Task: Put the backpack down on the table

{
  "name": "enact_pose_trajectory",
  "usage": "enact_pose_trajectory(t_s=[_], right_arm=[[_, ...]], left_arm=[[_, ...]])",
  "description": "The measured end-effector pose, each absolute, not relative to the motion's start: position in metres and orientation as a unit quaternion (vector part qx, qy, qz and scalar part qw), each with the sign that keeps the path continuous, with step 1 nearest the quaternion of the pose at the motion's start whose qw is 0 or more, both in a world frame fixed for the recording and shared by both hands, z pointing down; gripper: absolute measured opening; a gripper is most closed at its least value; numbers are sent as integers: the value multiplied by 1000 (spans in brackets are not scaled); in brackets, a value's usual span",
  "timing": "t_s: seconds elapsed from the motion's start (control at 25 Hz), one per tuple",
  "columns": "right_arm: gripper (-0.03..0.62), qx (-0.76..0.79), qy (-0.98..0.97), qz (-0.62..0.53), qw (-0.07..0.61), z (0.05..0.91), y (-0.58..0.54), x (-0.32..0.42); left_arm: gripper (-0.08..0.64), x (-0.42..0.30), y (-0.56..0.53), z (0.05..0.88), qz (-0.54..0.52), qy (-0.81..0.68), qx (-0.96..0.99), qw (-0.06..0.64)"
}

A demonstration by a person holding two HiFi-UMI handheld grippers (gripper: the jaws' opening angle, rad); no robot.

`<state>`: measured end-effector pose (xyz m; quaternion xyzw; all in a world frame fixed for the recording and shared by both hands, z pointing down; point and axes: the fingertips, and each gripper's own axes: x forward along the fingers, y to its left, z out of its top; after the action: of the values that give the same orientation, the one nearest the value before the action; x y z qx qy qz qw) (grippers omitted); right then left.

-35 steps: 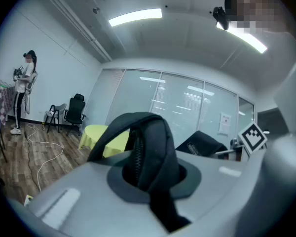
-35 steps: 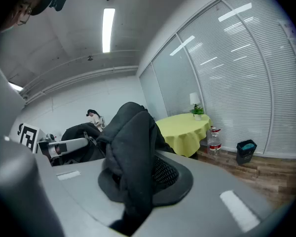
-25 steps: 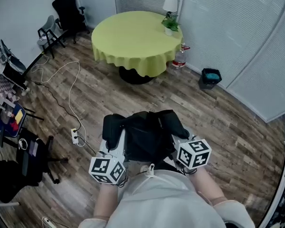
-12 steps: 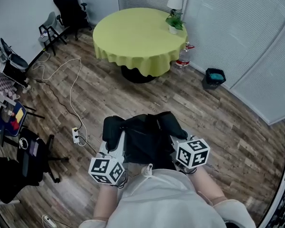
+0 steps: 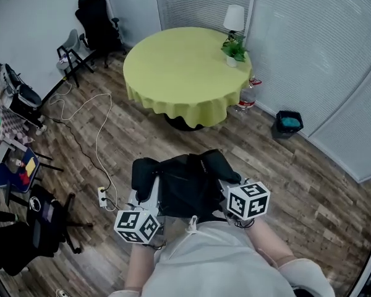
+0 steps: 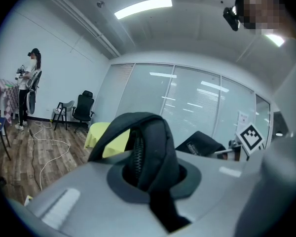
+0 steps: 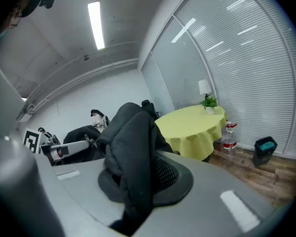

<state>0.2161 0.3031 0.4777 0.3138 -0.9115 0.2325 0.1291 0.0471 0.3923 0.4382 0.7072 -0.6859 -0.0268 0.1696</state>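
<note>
A black backpack (image 5: 187, 184) hangs in front of me between both grippers, above the wooden floor. My left gripper (image 5: 147, 181) is shut on its left shoulder strap (image 6: 149, 149), which bulges up out of the closed jaws. On the other side, the right gripper (image 5: 226, 181) is shut on a padded strap (image 7: 132, 142) in the same way. The round table (image 5: 184, 73) with a yellow-green cloth stands some way ahead, and also appears in the left gripper view as a yellow patch (image 6: 95, 134) and in the right gripper view (image 7: 195, 125).
A lamp (image 5: 235, 18) and a potted plant (image 5: 235, 49) stand on the table's far right. A water bottle (image 5: 250, 93) and a dark bin (image 5: 289, 121) stand by the glass wall. Chairs (image 5: 96, 20), a white cable (image 5: 99, 125) and a power strip (image 5: 103, 197) lie left. A person (image 6: 28, 85) stands far left.
Both grippers have carried the backpack forward towards the table, which now sits nearer and lower in the head view. Both grips are unchanged.
</note>
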Motion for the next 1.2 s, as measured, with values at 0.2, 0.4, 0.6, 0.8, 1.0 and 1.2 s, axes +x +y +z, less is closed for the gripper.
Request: enact_pose_trajectory(t_s=[0.2, 0.4, 0.6, 0.8, 1.0, 1.2], right_arm=[[34, 291, -922, 218, 132, 468, 228, 207], [34, 272, -929, 208, 137, 468, 165, 192], [34, 265, -927, 220, 146, 473, 118, 173], [34, 271, -922, 228, 153, 484, 80, 144], [34, 298, -913, 235, 148, 490, 37, 99], [34, 336, -900, 240, 140, 478, -5, 35]], left_arm=[[34, 46, 323, 432, -27, -697, 699, 155], [34, 34, 263, 435, -32, -708, 688, 156], [34, 16, 219, 440, -32, -712, 681, 168], [34, -14, 178, 451, -24, -703, 688, 177], [34, -63, 124, 456, -15, -684, 707, 180], [34, -131, 69, 444, -2, -650, 740, 174]])
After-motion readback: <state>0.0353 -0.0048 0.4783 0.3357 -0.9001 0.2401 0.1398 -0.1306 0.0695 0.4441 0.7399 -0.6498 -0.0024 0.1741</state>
